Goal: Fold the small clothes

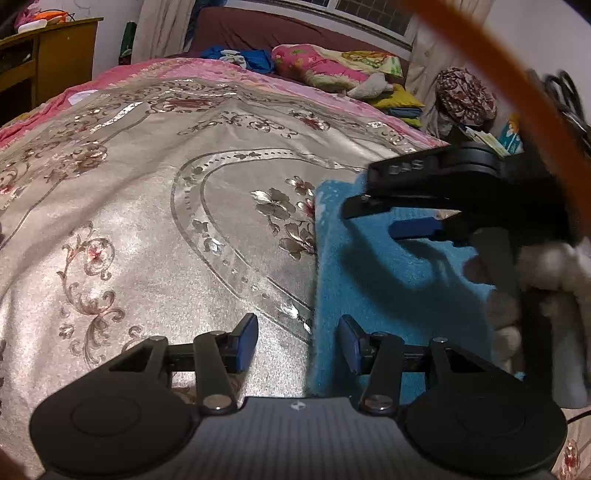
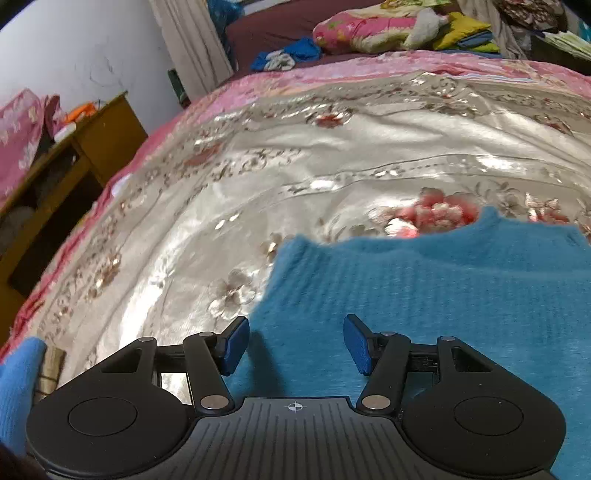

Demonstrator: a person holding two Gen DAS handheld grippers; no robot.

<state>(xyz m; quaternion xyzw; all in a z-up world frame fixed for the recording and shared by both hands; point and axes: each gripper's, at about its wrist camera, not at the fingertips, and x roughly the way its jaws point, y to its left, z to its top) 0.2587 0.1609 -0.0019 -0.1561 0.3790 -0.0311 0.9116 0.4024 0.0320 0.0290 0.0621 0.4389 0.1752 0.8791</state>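
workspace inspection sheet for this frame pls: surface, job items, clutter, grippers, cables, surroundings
Surface: bed with a shiny floral bedspread, wrinkled, pink border at the far edge.
Job's things: blue knit garment lying flat on the bedspread.
Clutter: blue clothes heap and pink patterned bundle at the far end; yellow and blue fabrics beside them.
Grippers: left gripper open, straddling the garment's left edge; right gripper open over the garment, holding nothing.
Cables: thin dark cable at the left view's lower right edge.
Surroundings: wooden cabinet left of the bed, white wall, curtains, window.
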